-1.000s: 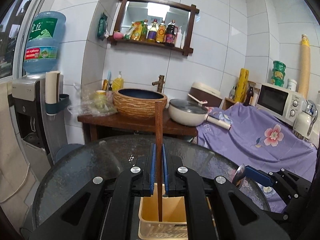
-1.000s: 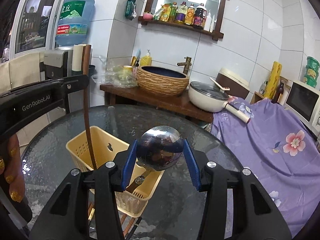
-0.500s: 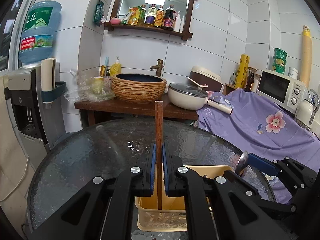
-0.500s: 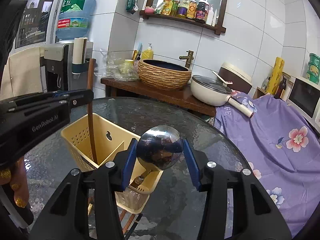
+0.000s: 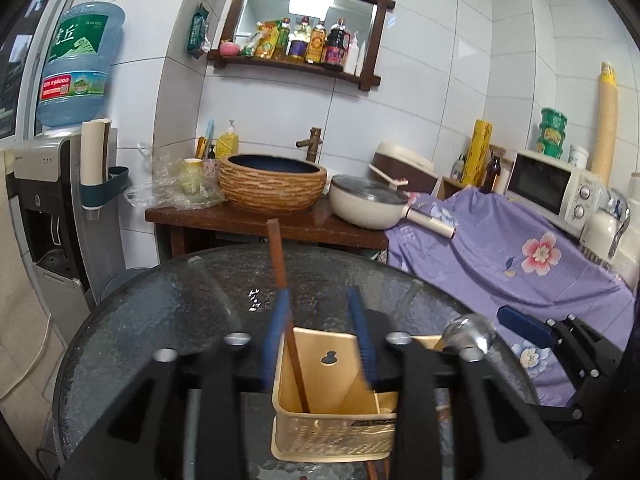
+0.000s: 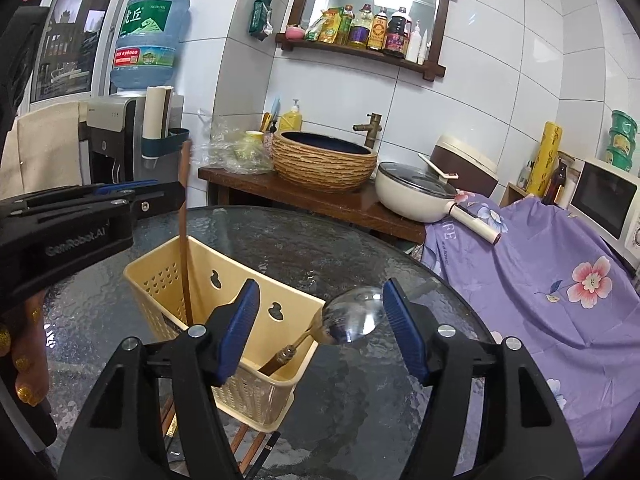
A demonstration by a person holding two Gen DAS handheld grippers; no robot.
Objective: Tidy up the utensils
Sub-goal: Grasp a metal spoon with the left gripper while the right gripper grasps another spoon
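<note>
A cream plastic utensil basket [image 5: 332, 428] [image 6: 160, 280] stands on the round dark glass table [image 5: 160, 312] [image 6: 360, 380]. A brown wooden chopstick [image 5: 286, 312] [image 6: 185, 240] stands in its left compartment, leaning against my left gripper's left pad. My left gripper [image 5: 320, 340] is open above the basket. A metal spoon [image 6: 352, 314] [image 5: 466, 330] with a wooden handle rests in the basket's right compartment, bowl up over the rim. My right gripper [image 6: 320, 328] is open around the spoon, not touching it.
More utensils [image 6: 248, 446] lie on the table under the basket's near edge. Behind the table are a wooden stand with a woven basin [image 5: 272, 184] and a pan [image 5: 368, 204], a purple-covered counter [image 6: 540, 280], a microwave [image 5: 552, 188] and a water dispenser [image 5: 52, 184].
Both grippers have opened. The chopstick has dropped from the left gripper into the basket and now leans. The spoon has dropped from the right gripper into the basket.
</note>
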